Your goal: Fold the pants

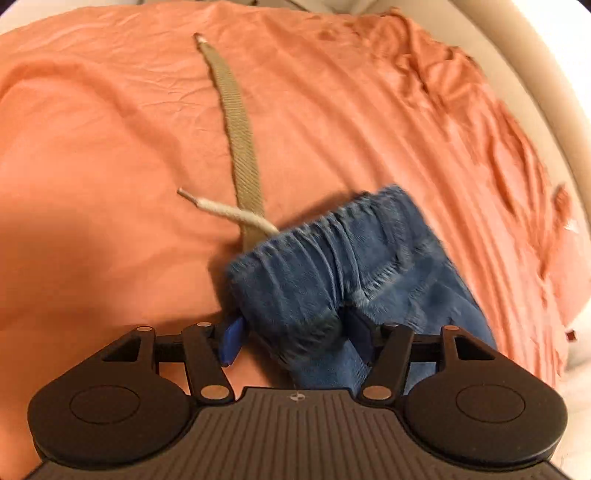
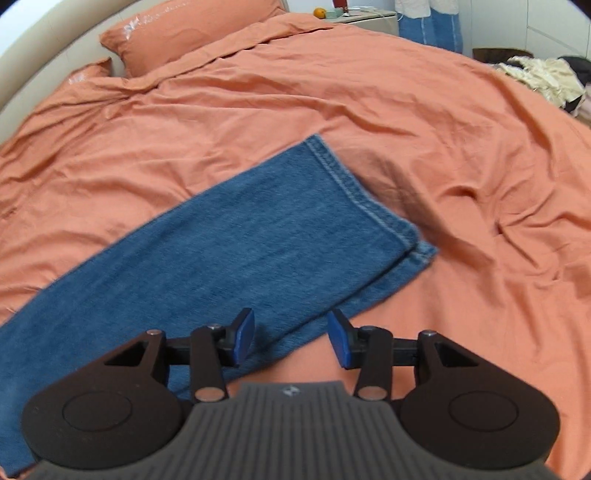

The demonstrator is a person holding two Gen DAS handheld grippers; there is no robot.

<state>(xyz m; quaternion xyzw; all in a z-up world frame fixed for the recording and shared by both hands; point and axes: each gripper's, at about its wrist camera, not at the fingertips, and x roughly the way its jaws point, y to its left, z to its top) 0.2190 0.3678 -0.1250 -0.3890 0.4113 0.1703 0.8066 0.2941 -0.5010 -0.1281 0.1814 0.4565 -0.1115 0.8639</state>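
Note:
Blue denim pants lie on an orange bed sheet. In the left wrist view their elastic waistband (image 1: 332, 251) is bunched between the blue pads of my left gripper (image 1: 299, 339), which is shut on it. A beige belt strap (image 1: 240, 140) and a white drawstring (image 1: 225, 210) trail from the waist onto the sheet. In the right wrist view the stacked pant legs (image 2: 229, 251) lie flat, hems (image 2: 369, 199) at the far right. My right gripper (image 2: 291, 339) is open and empty just above the legs' near edge.
The orange sheet (image 2: 443, 147) covers the whole bed, with wrinkles at the right. Two orange pillows (image 2: 184, 26) lie at the headboard. A nightstand (image 2: 362, 14) and a pile of clothes (image 2: 535, 77) stand beyond the bed. The bed edge (image 1: 535, 92) curves at right.

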